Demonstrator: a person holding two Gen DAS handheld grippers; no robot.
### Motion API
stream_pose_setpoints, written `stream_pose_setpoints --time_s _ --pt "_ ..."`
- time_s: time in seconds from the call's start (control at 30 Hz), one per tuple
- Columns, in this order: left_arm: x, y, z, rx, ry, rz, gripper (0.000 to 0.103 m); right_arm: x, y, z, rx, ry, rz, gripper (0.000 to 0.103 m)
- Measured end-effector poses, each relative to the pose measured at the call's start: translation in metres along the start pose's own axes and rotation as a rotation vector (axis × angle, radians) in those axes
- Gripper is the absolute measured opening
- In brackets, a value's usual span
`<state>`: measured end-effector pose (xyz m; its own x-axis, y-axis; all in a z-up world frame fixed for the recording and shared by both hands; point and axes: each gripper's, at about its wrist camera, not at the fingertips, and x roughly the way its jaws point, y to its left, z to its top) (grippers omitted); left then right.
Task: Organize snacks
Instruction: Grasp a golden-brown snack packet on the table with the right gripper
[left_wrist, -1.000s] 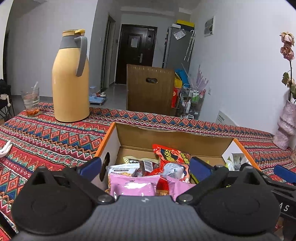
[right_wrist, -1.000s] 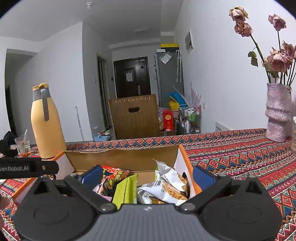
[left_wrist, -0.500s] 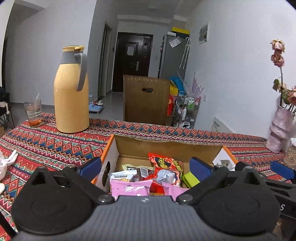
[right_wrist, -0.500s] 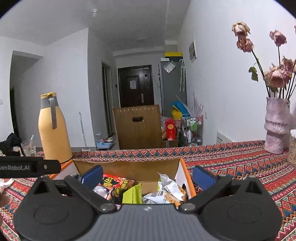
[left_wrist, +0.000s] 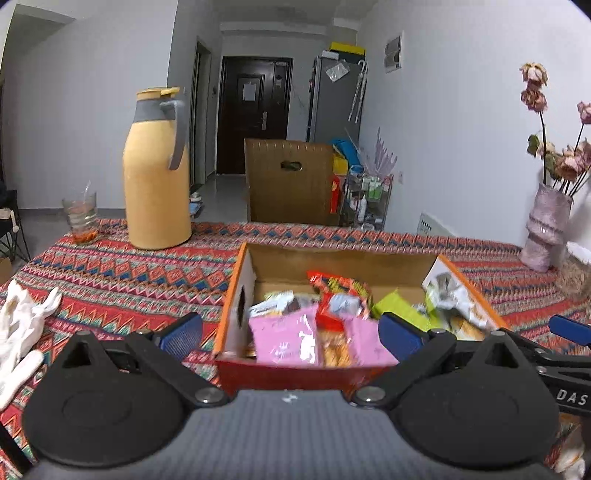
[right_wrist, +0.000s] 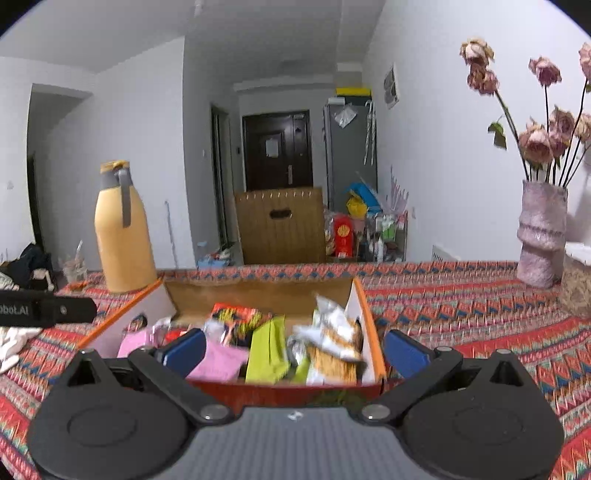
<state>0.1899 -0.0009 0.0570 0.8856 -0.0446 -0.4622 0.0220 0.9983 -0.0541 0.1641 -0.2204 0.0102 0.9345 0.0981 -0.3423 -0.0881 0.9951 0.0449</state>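
An open cardboard box (left_wrist: 332, 260) with orange edges sits on the patterned tablecloth and holds several snack packets: a pink packet (left_wrist: 284, 338), a red packet (left_wrist: 338, 286), a green packet (right_wrist: 267, 350) and a white crinkled packet (right_wrist: 332, 332). The box also shows in the right wrist view (right_wrist: 258, 295). My left gripper (left_wrist: 291, 334) is open and empty, just in front of the box's near wall. My right gripper (right_wrist: 293, 350) is open and empty, also at the near wall, to the right of the left one.
A tall yellow thermos (left_wrist: 157, 170) and a glass (left_wrist: 81, 216) stand at the back left. A white cloth (left_wrist: 18, 325) lies at the left edge. A pink vase (right_wrist: 541, 232) with dried flowers stands at the right. A brown chair back (left_wrist: 290, 181) is beyond the table.
Both grippers have pulled back and up from over the box, so the box's near wall and more tablecloth show. Both stay open and empty.
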Motion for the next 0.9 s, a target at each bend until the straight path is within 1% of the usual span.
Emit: stream_pose_setpoints --time_s 0.27,0.43,0.67,0.73,0.9 --pt "0.002 0.017 -0.033 0.061 0.062 0.03 0.103 -0.006 0.008 -0.033 -0.032 0.108 0.03 0.103" --pt "0.015 0.029 -0.055 0.035 0.103 0.03 0.103 -0.002 0.017 -0.045 -0.046 0.156 0.047 0.103" --pt "0.015 0.04 -0.056 -0.015 0.088 0.03 0.103 0.018 0.038 -0.038 -0.034 0.197 0.073 0.103" --pt "0.017 0.041 -0.057 -0.022 0.095 0.035 0.103 0.026 0.045 -0.036 -0.032 0.214 0.074 0.103" --pt "0.018 0.043 -0.058 -0.039 0.105 0.024 0.103 0.052 0.056 -0.033 0.004 0.278 0.066 0.101"
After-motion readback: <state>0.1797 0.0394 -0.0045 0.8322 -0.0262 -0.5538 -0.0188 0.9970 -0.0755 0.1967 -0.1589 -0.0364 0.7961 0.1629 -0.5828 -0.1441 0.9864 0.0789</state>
